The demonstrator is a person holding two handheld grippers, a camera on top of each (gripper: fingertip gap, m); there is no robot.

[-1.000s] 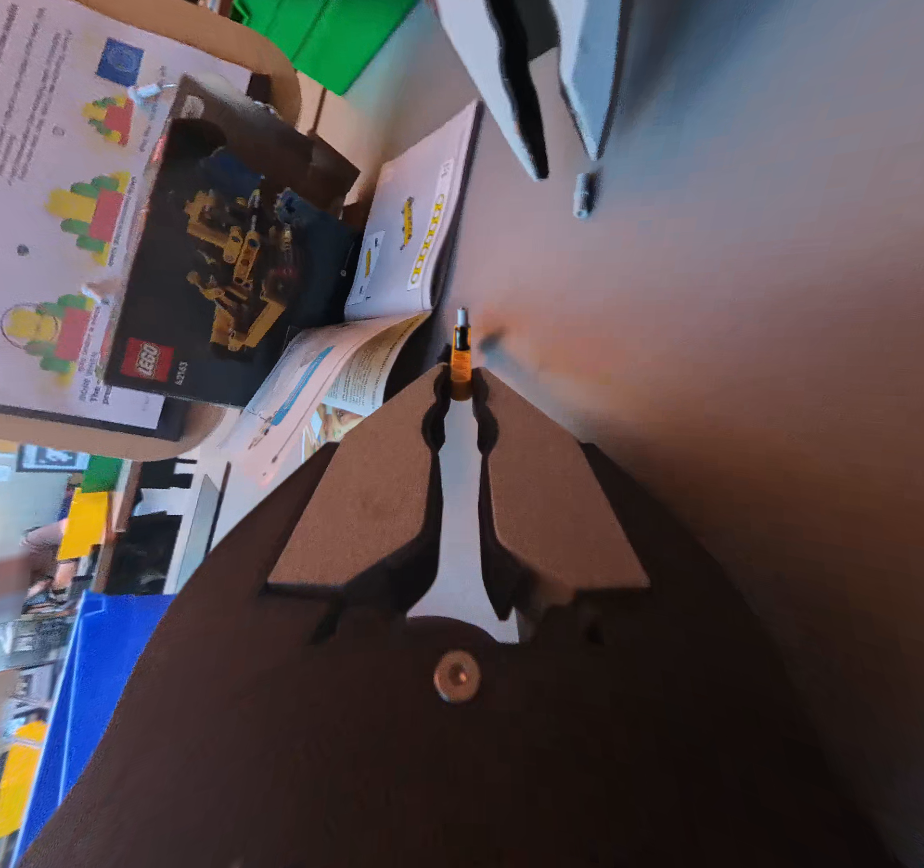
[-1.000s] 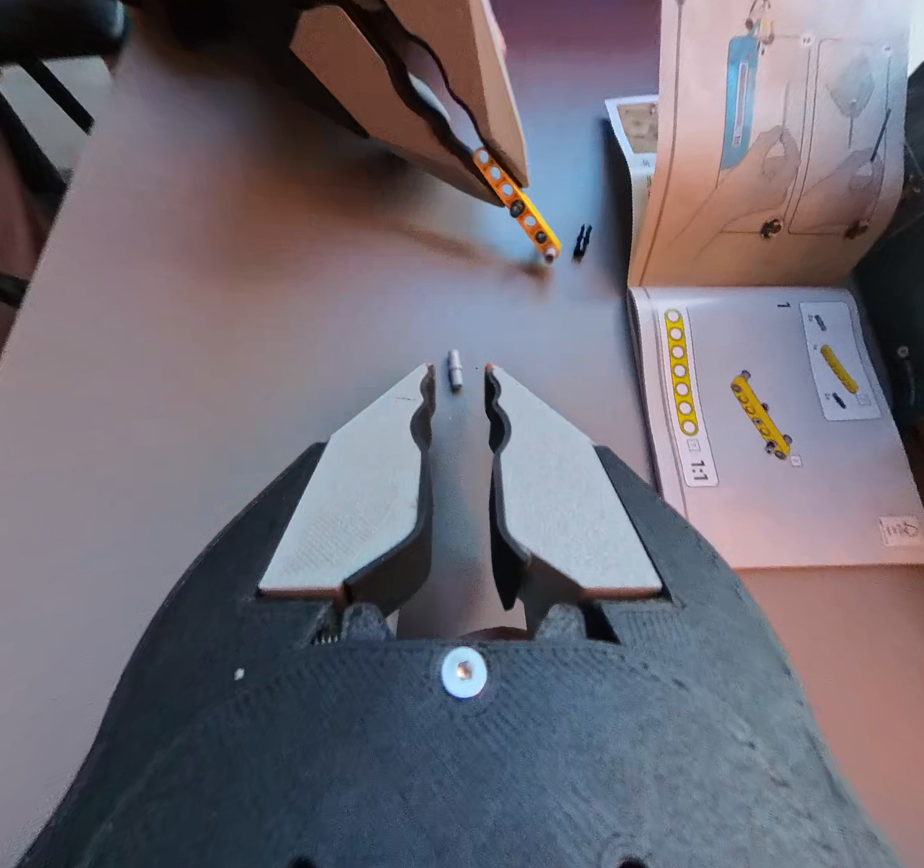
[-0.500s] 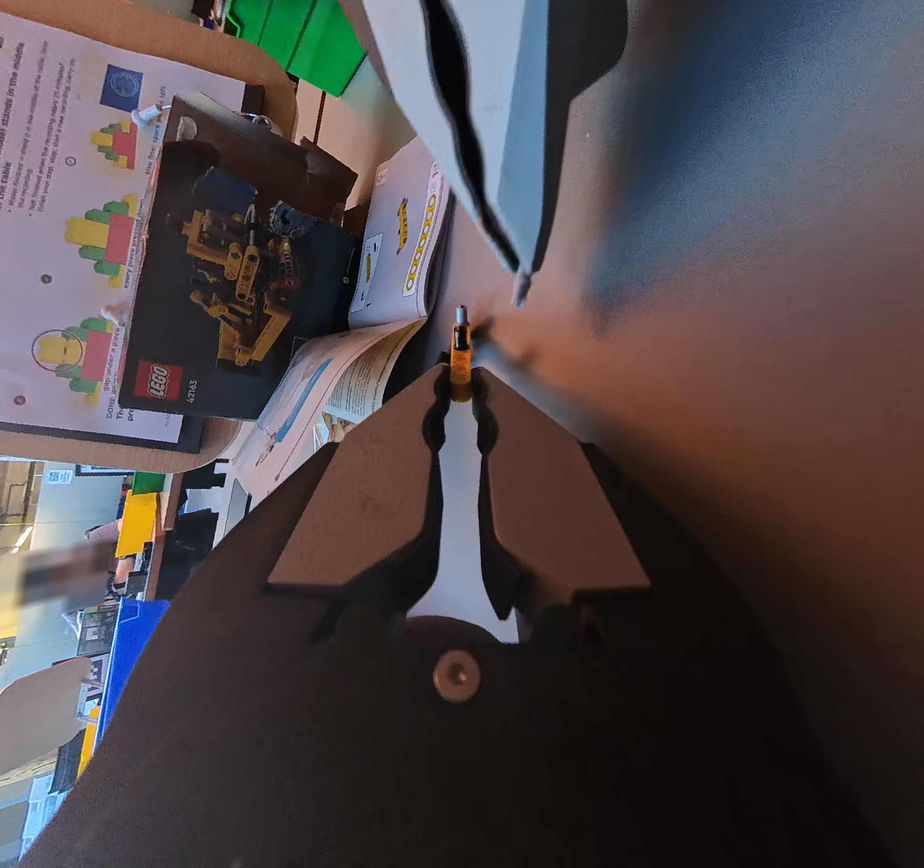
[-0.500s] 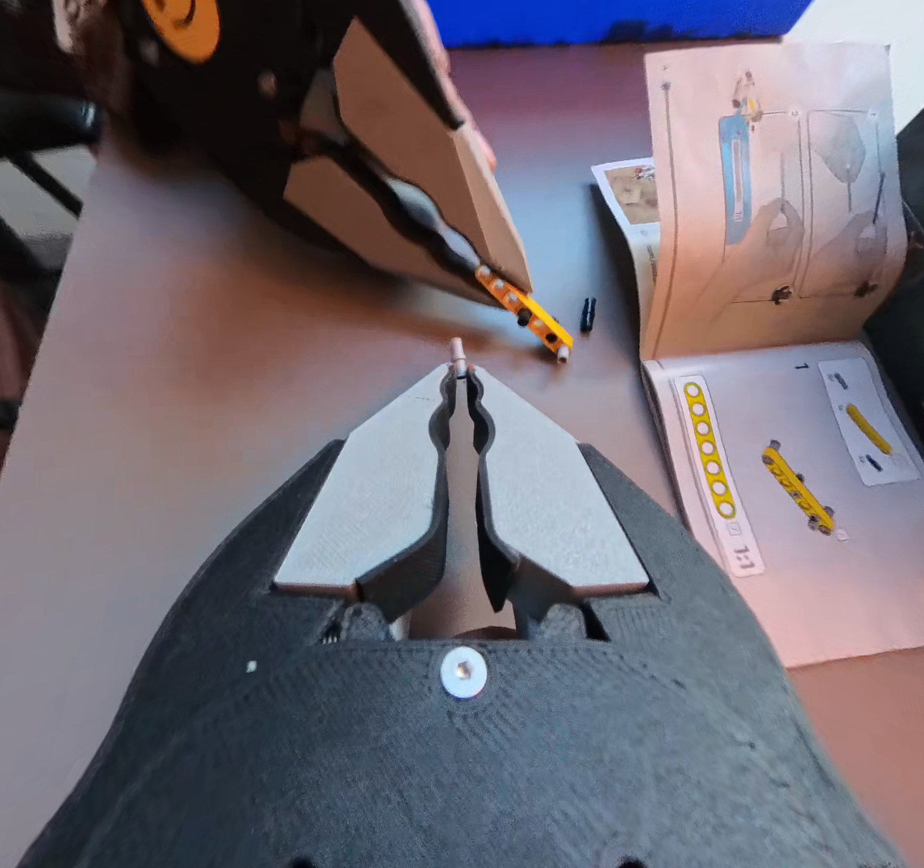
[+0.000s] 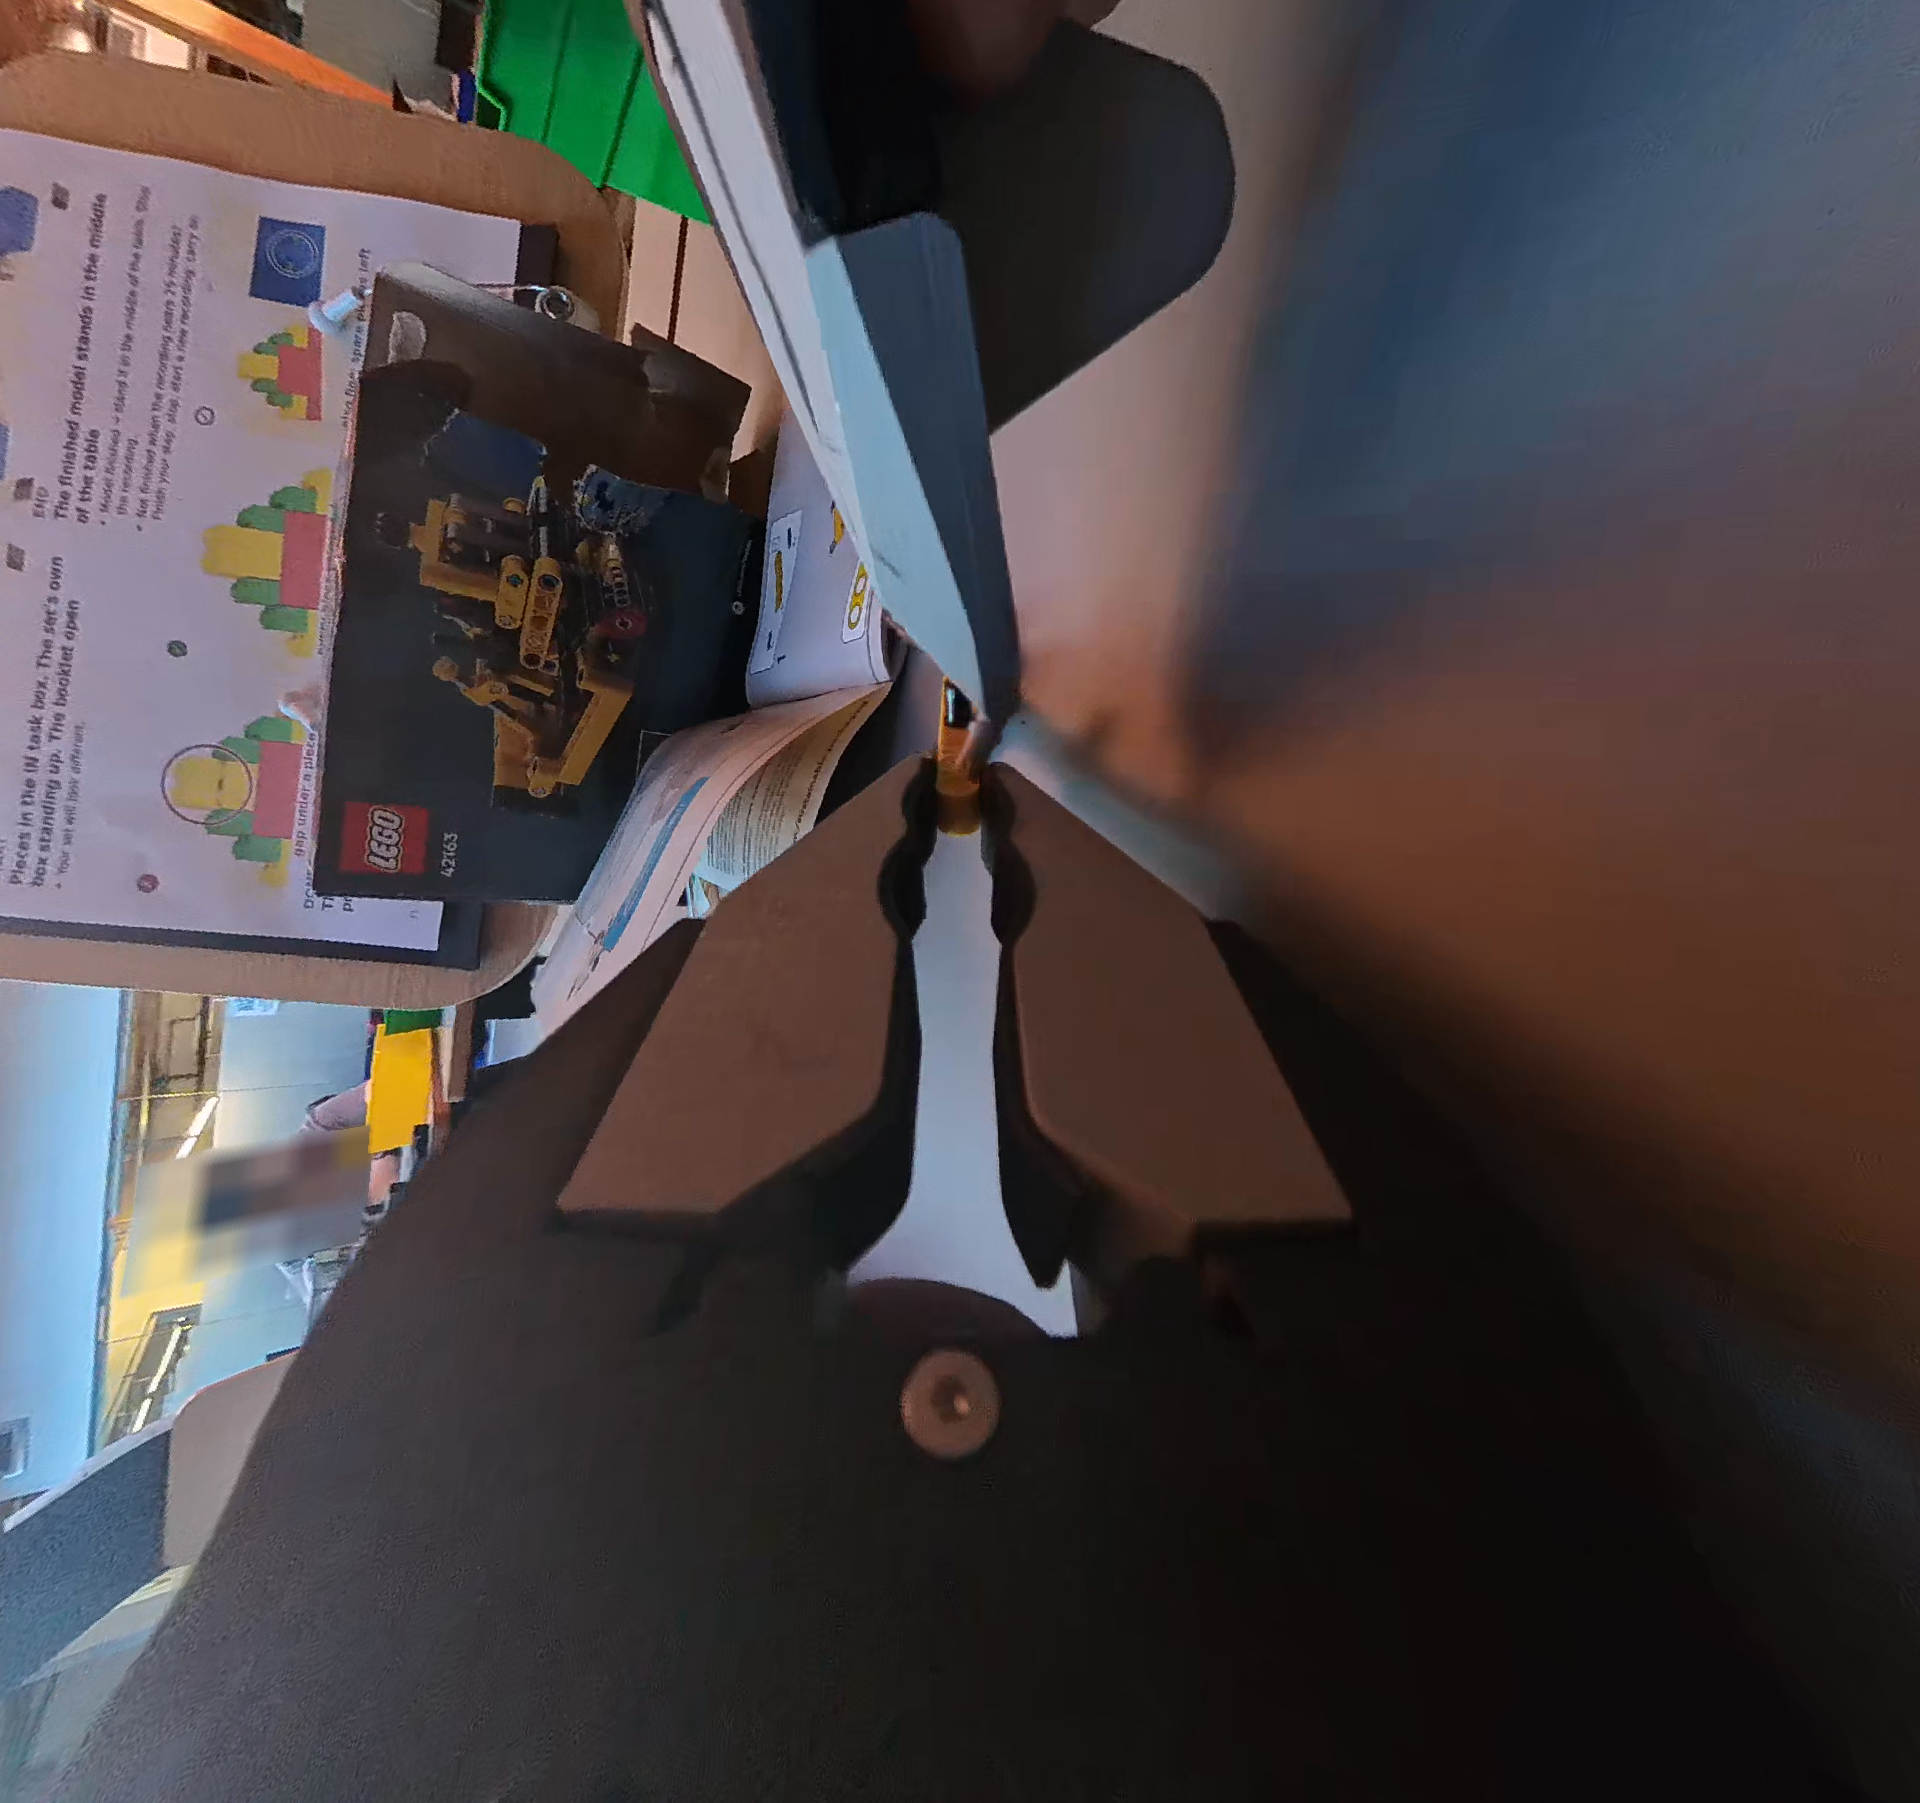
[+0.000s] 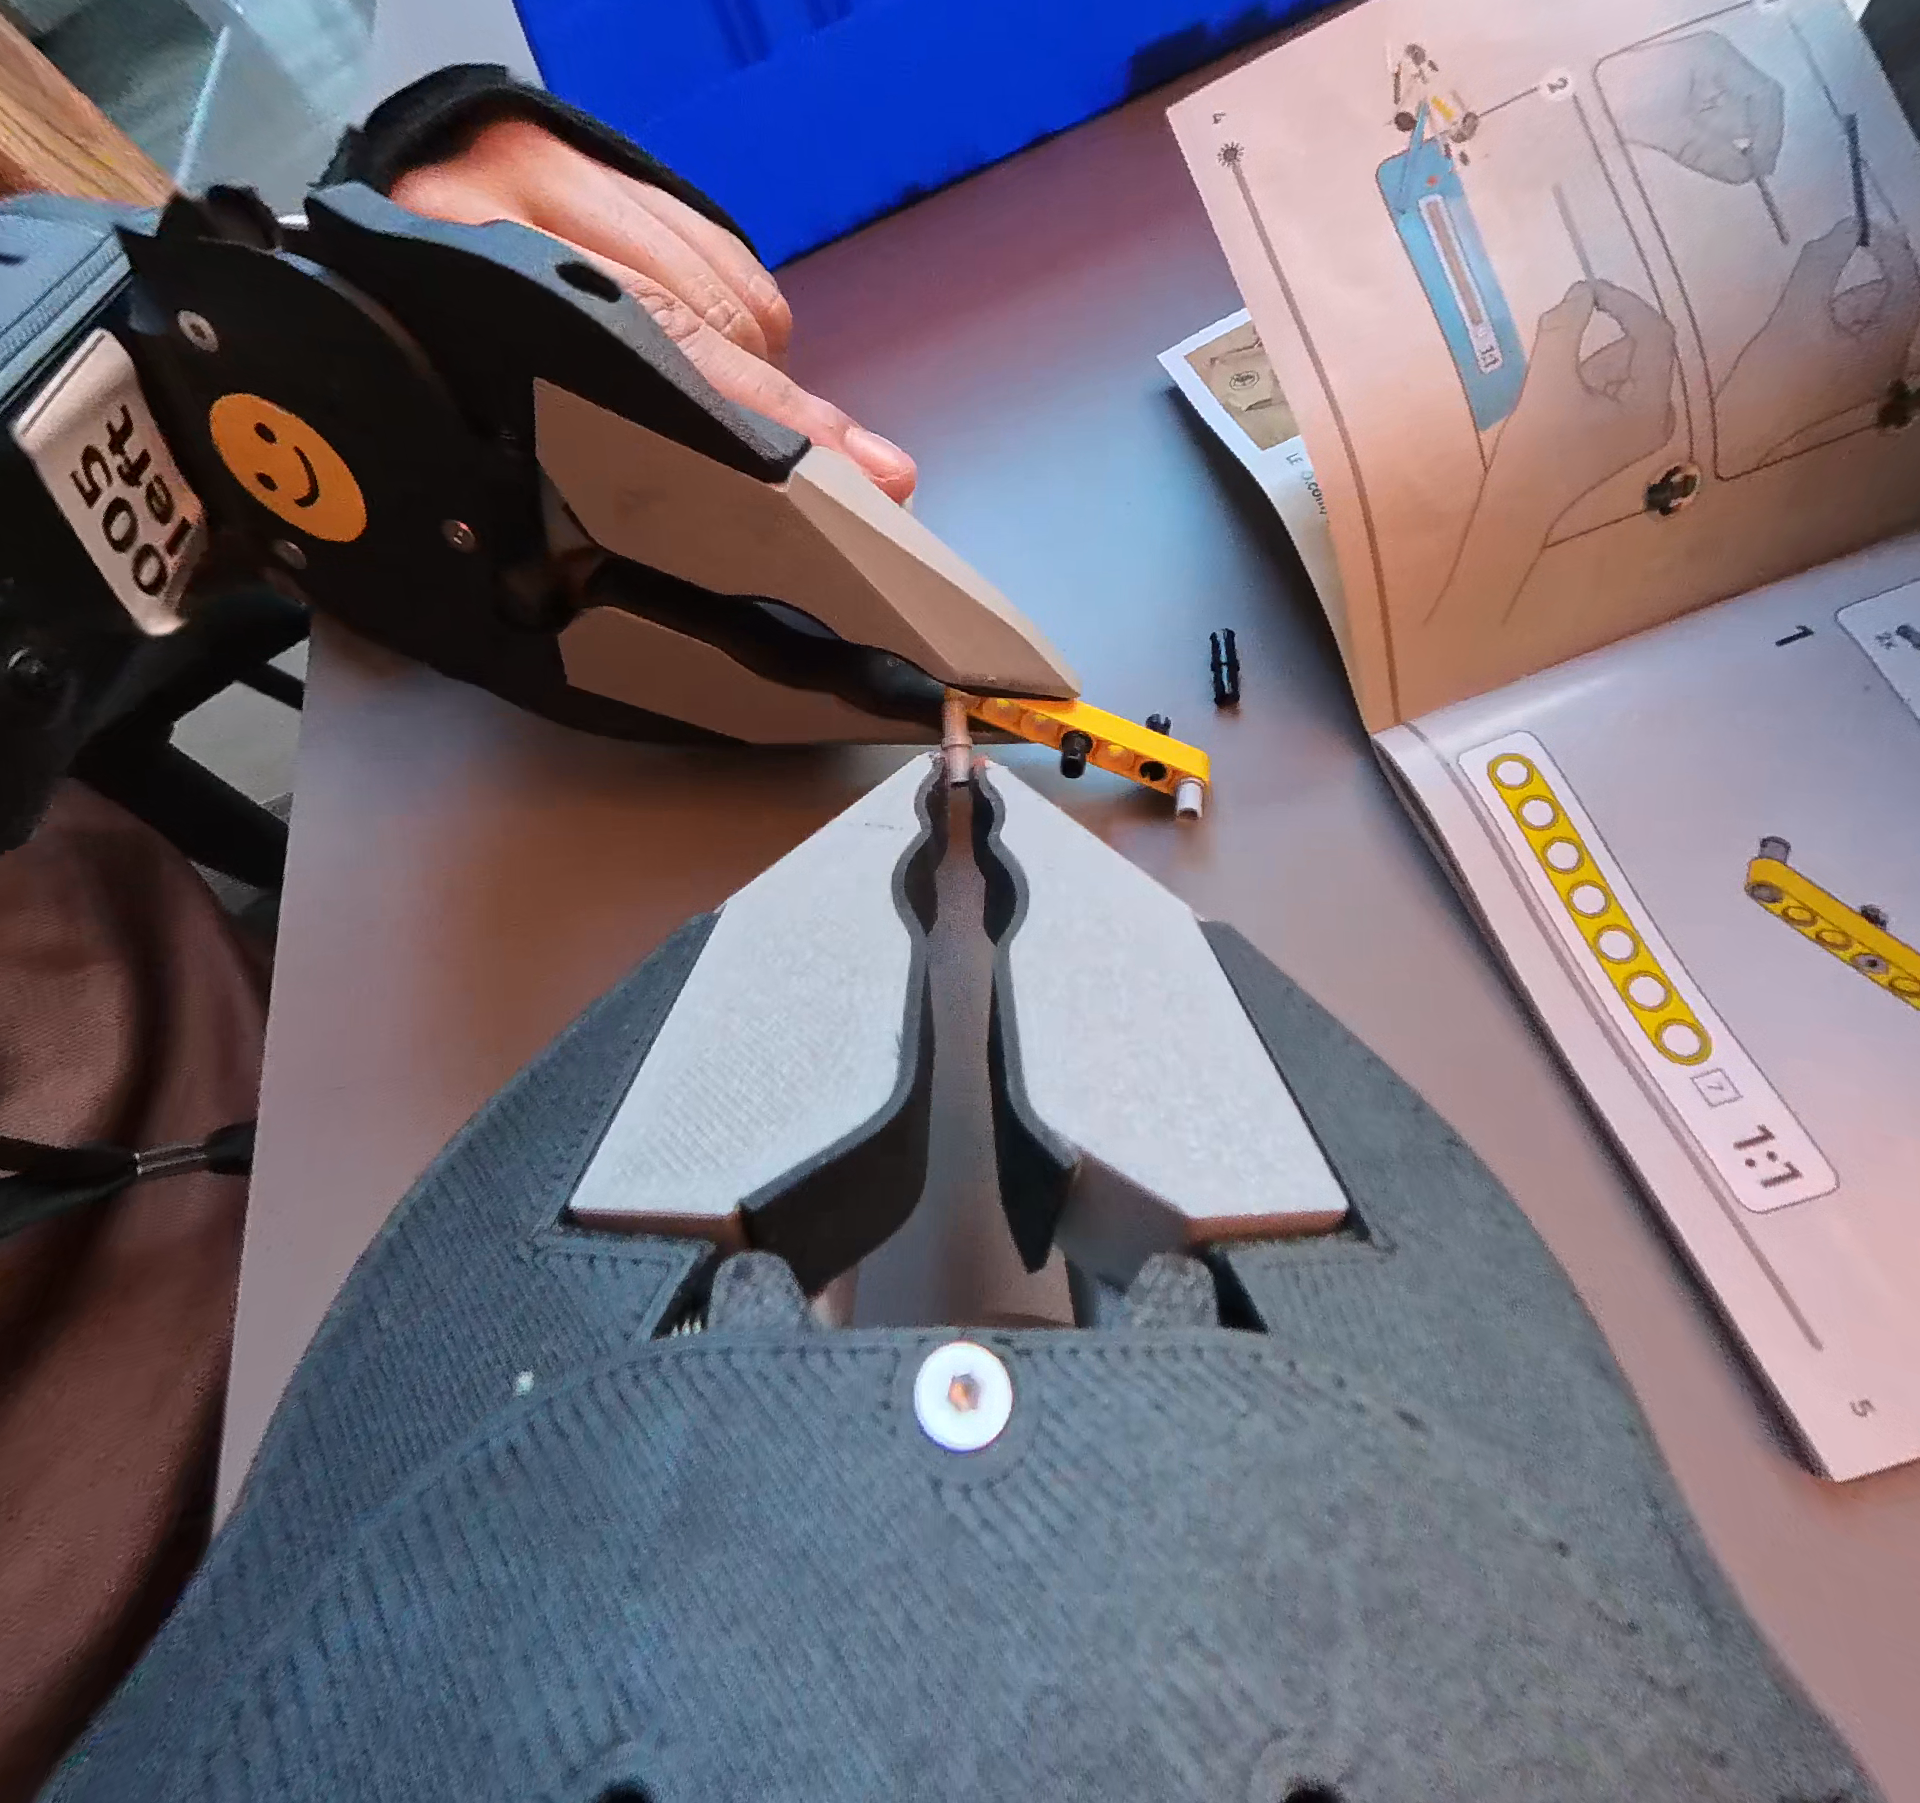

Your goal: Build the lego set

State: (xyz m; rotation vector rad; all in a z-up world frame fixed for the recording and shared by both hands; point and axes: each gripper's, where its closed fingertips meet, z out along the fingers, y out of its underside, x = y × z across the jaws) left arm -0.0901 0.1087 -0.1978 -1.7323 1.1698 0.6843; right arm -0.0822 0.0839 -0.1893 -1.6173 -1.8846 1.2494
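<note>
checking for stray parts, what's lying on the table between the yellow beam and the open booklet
In the right wrist view, one loose black pin lies on the bare table between the yellow beam and the open booklet, touching neither.

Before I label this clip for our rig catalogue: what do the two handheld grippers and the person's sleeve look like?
The right gripper has a dark grey, ribbed printed body, a silver screw and two flat, light grey pointed fingers with wavy black inner edges. The left gripper is black with matching fingers, an orange smiley sticker and a white label. The hand behind it wears a black sleeve.
</note>
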